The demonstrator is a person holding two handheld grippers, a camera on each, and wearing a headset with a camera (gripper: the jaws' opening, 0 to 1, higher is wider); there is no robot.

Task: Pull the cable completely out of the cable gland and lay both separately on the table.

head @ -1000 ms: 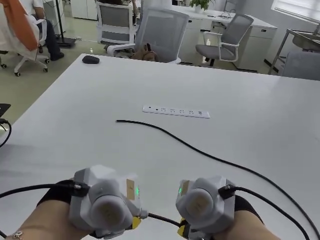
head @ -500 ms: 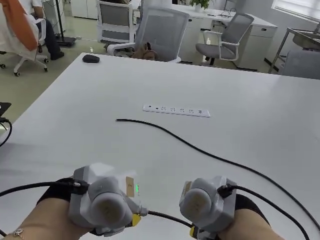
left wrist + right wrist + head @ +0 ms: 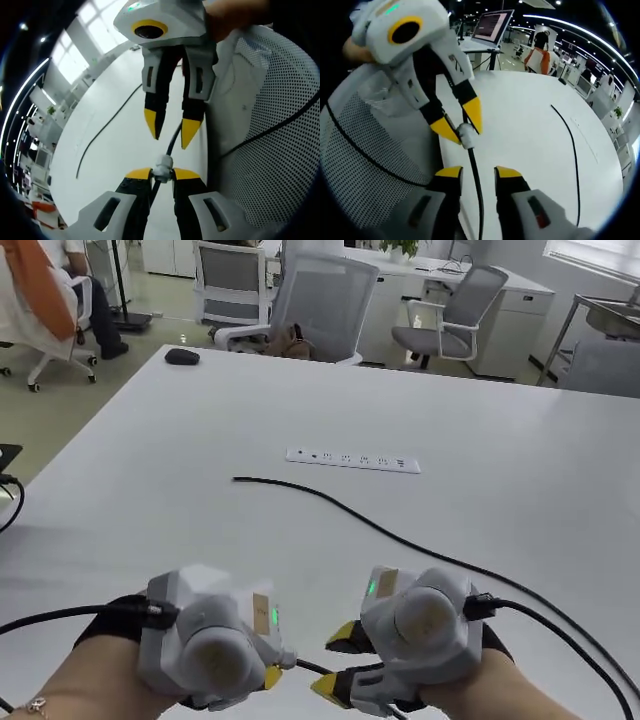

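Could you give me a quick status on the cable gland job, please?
Left tongs shut on cable gland. Right tongs open, straddling cable beside gland. Cable not yet pulled out. Power strip well clear.

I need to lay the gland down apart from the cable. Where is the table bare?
Bare table lies left of the cable end, between the mouse and the left gripper. More lies beyond the power strip. Crowded: the near edge, where the left gripper, holding the cable gland, the right gripper and the cable meet.
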